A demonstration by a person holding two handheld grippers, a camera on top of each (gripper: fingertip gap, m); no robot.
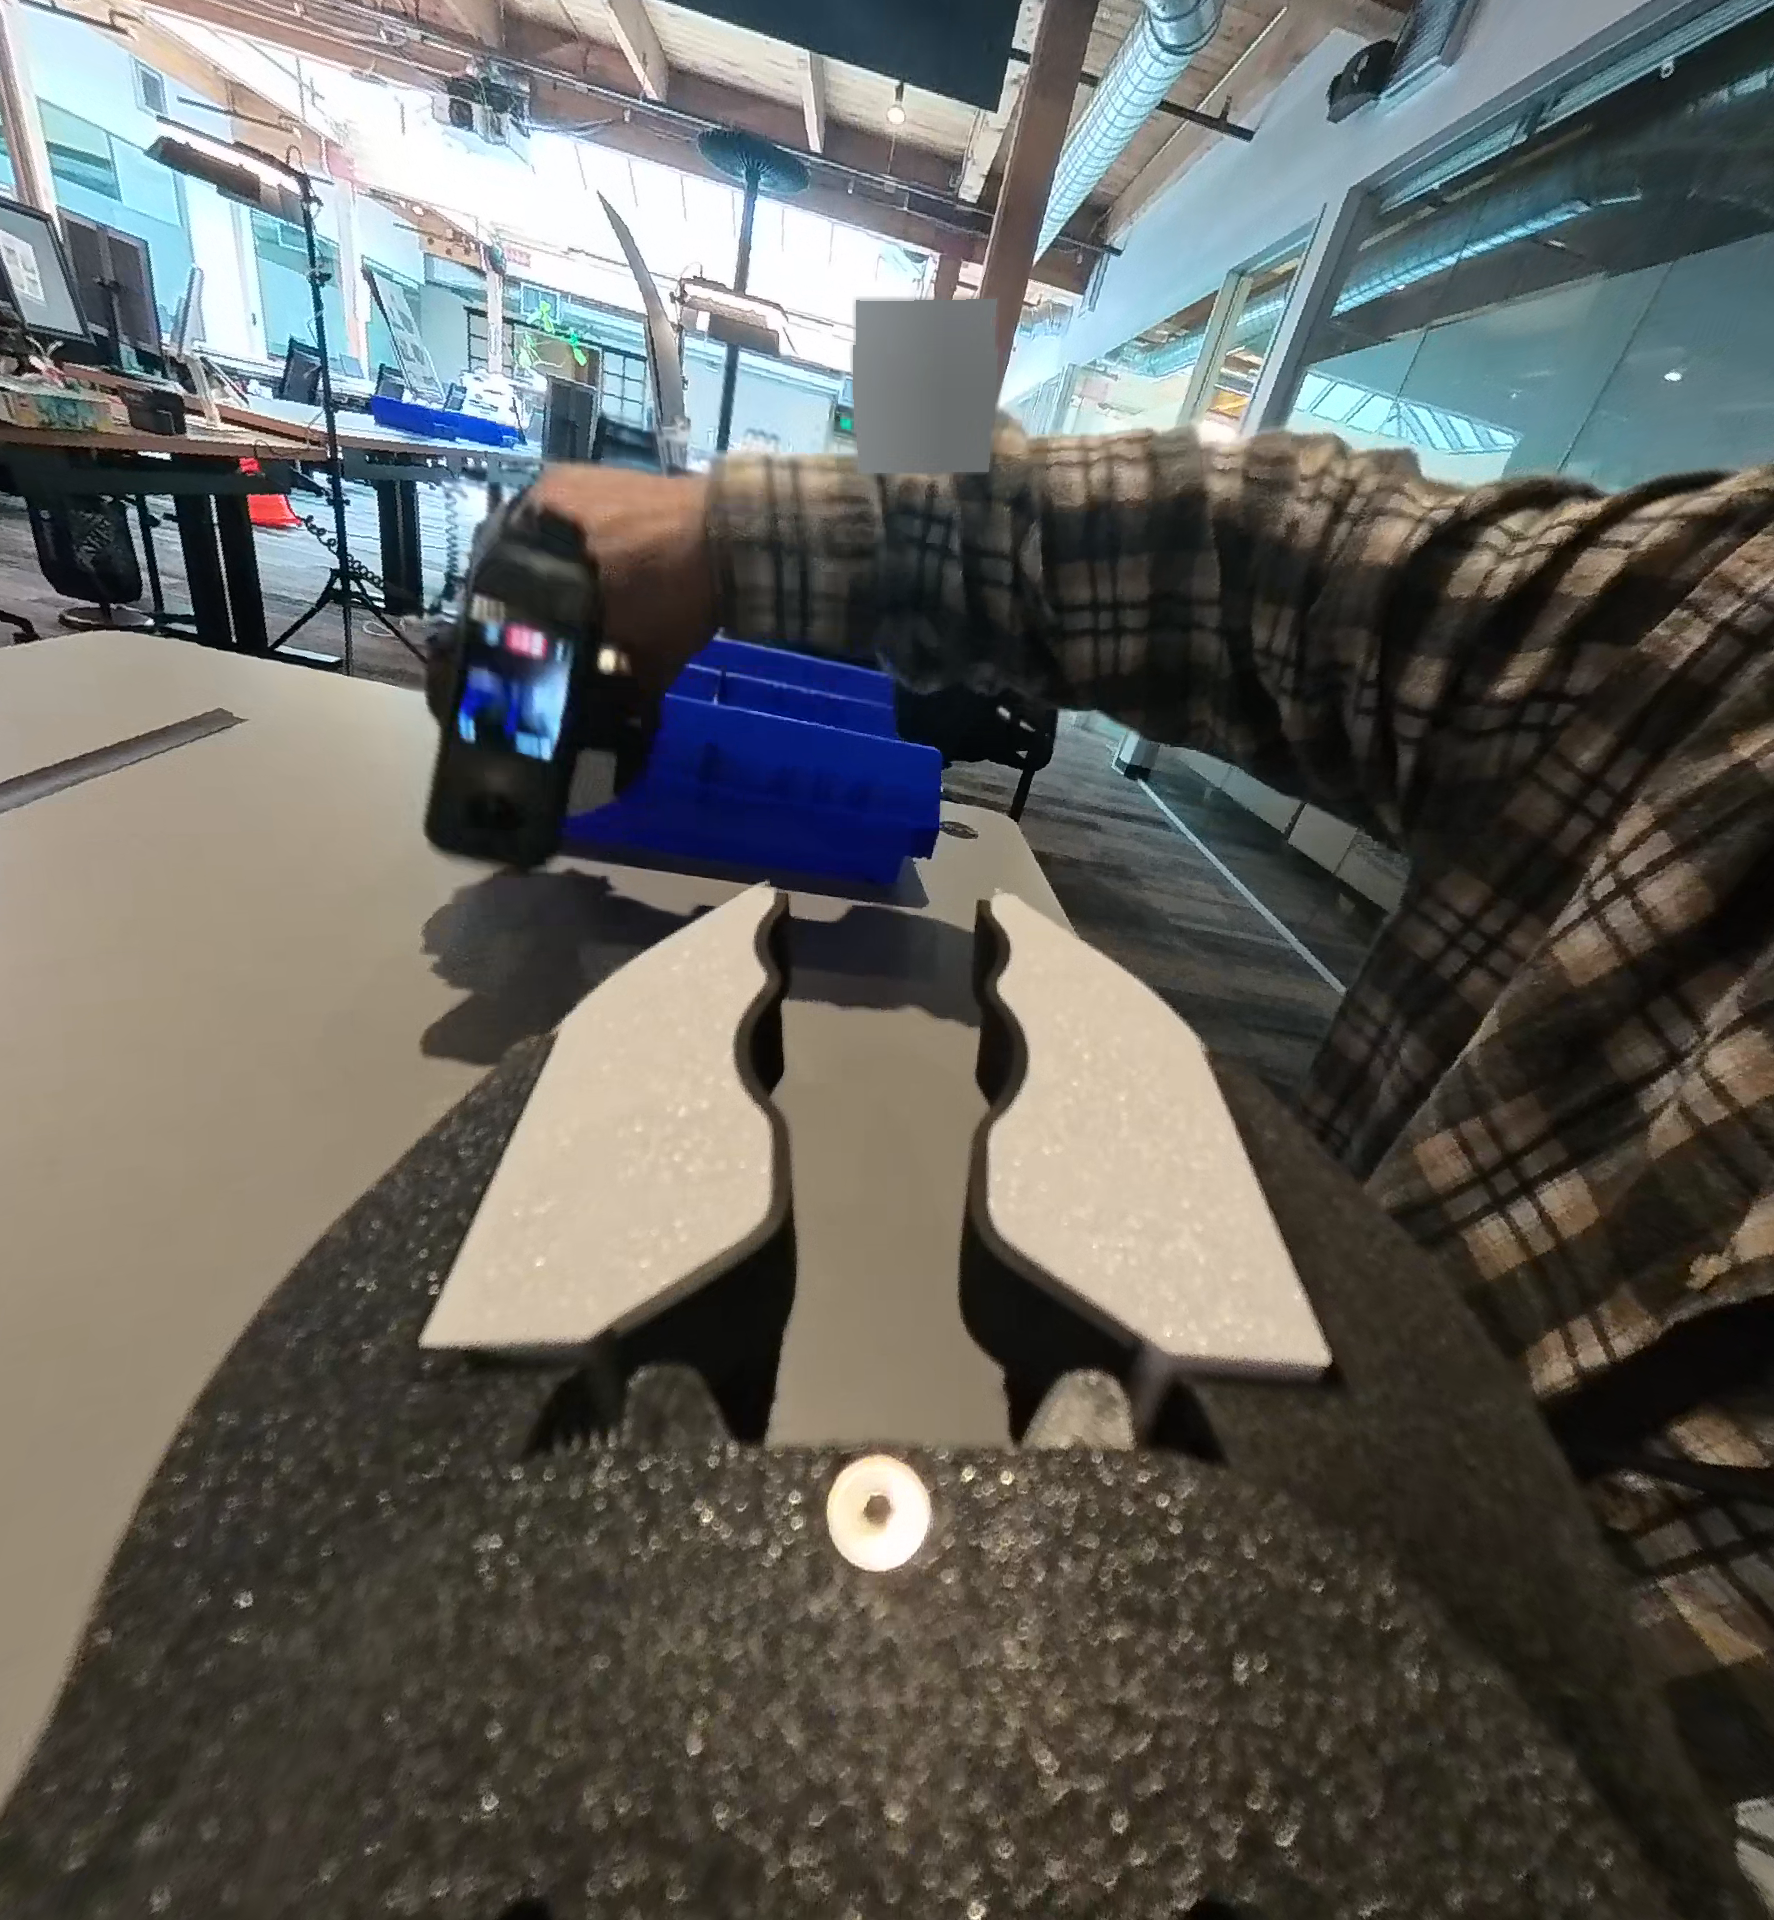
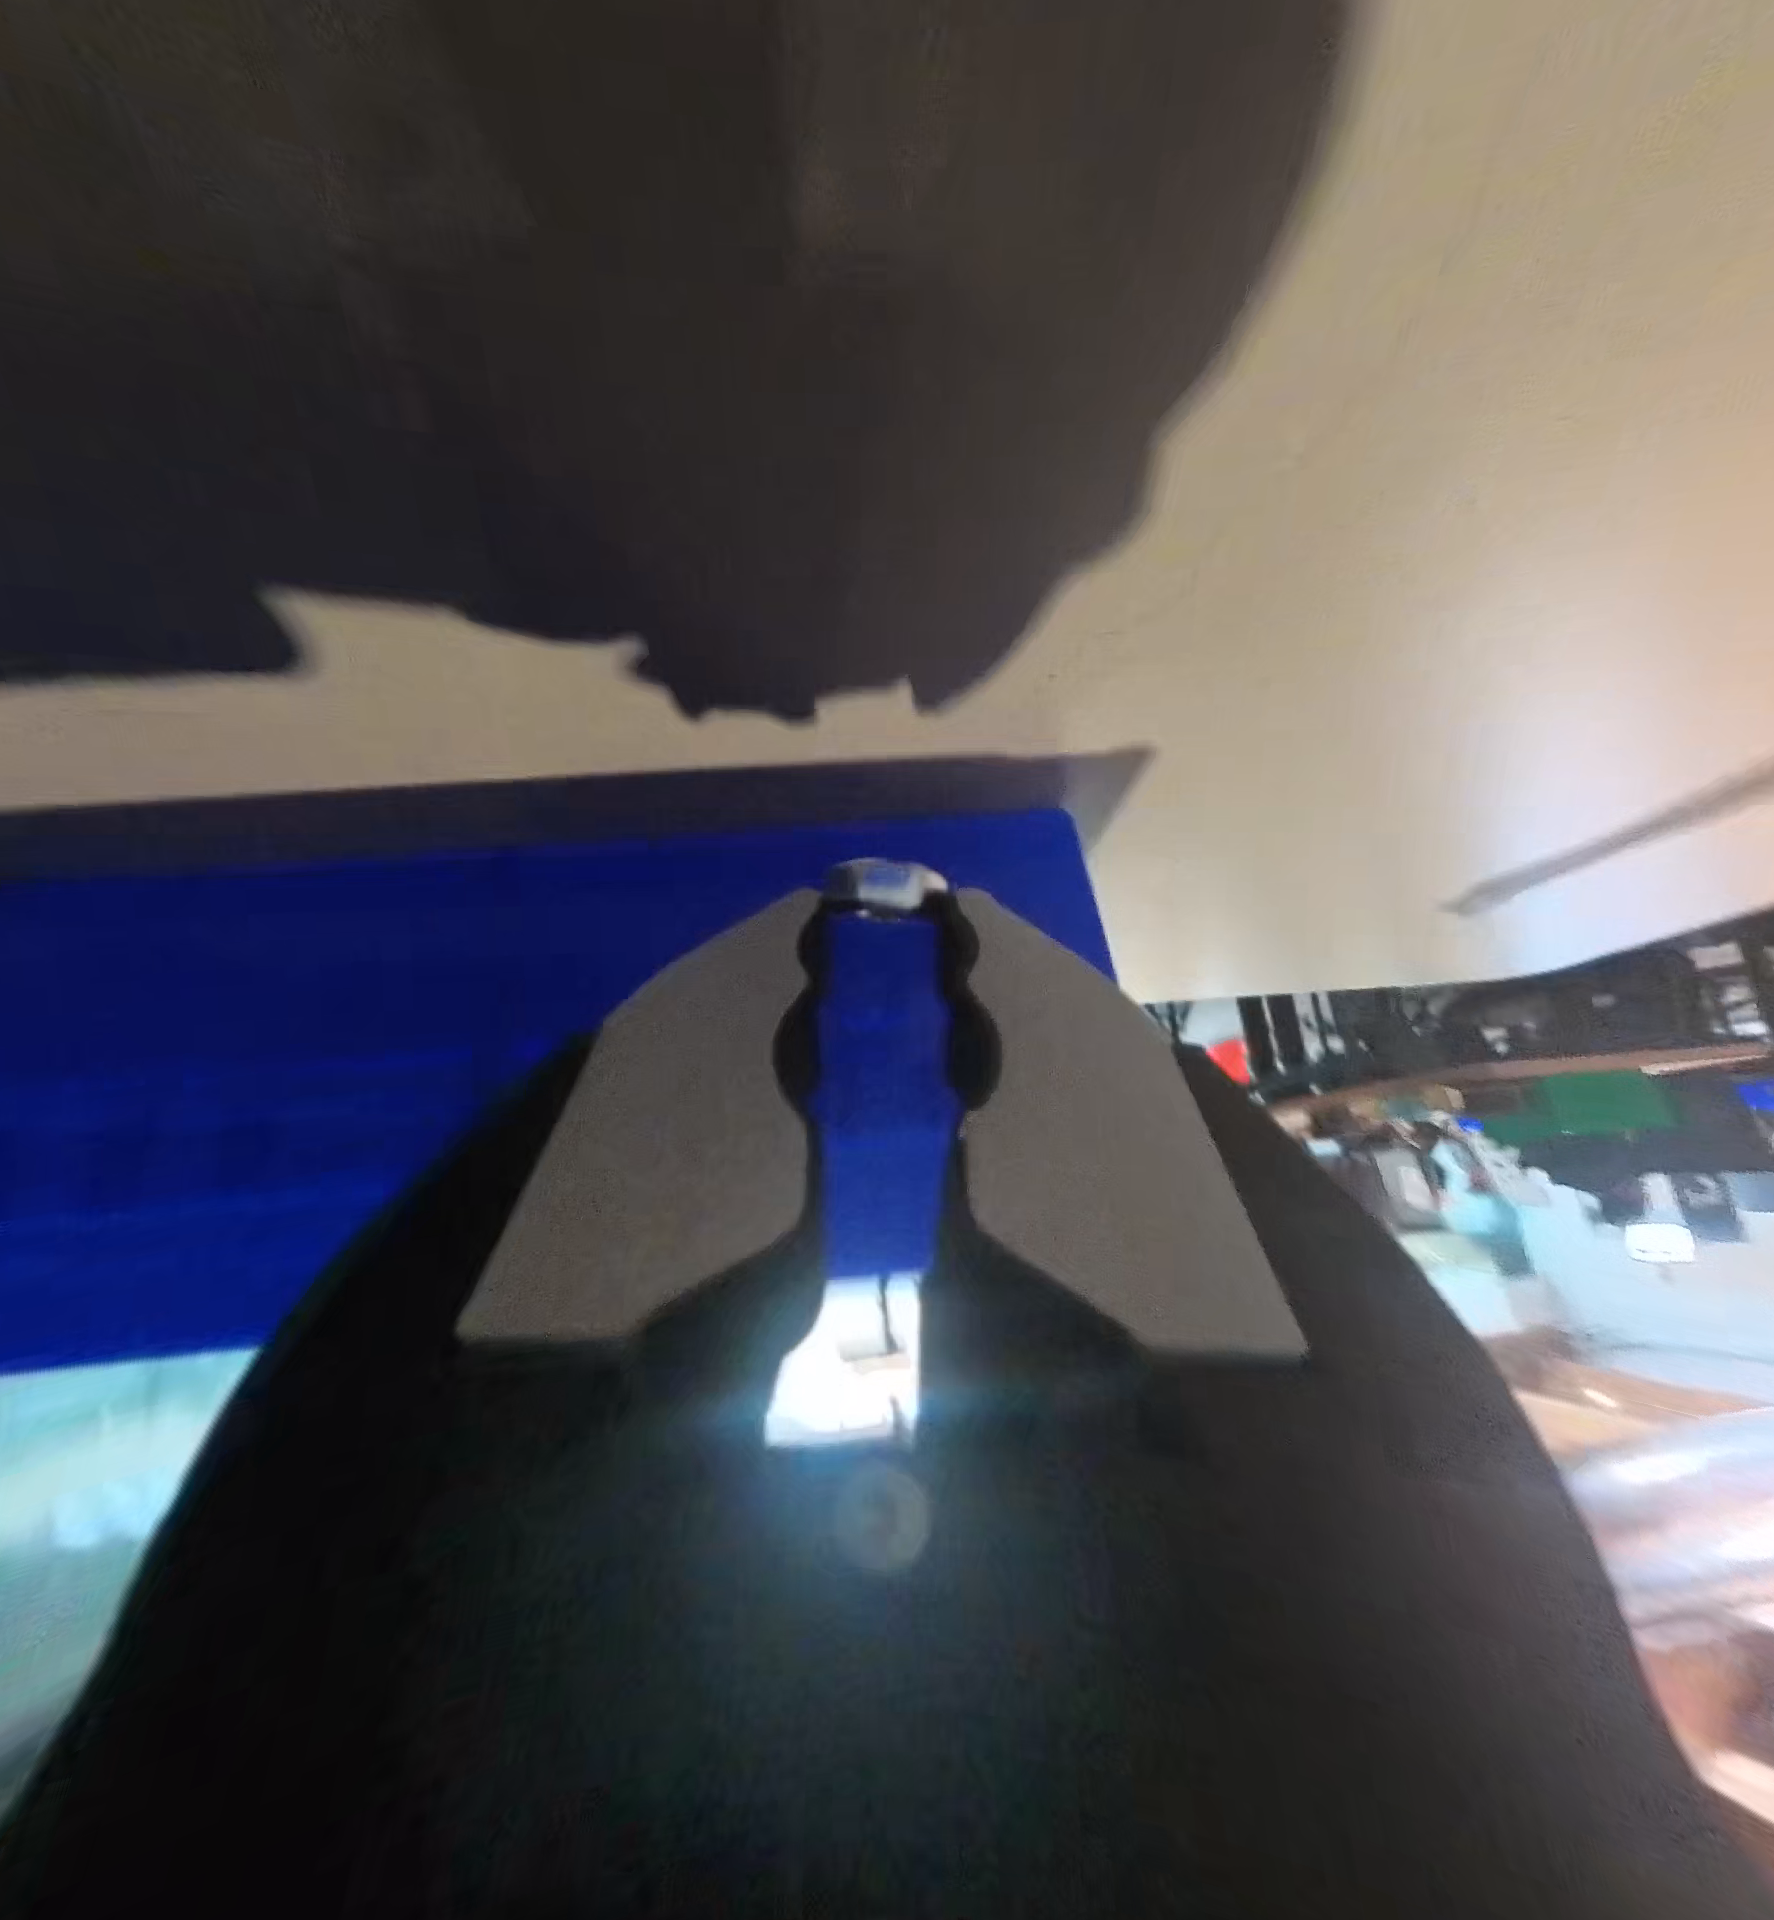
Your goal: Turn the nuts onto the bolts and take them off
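My left gripper [image 1: 881, 920] is open and empty, low over the grey table [image 1: 187, 987], pointing at a blue bin [image 1: 800, 774]. The right gripper's black body [image 1: 514, 717] shows there too, held by a hand in a plaid sleeve [image 1: 1226, 582] at the bin's left end; its fingers are hidden. In the blurred, rolled-over right wrist view my right gripper [image 2: 883, 894] is shut on a small silver nut [image 2: 883, 885] at its fingertips, in front of the blue bin's wall [image 2: 343, 1039]. No bolt shows in either view.
The table's right edge [image 1: 1044, 883] lies just right of the bin, with floor beyond. A dark strip [image 1: 83, 769] runs across the table at the far left. Desks, monitors and a light stand are far behind.
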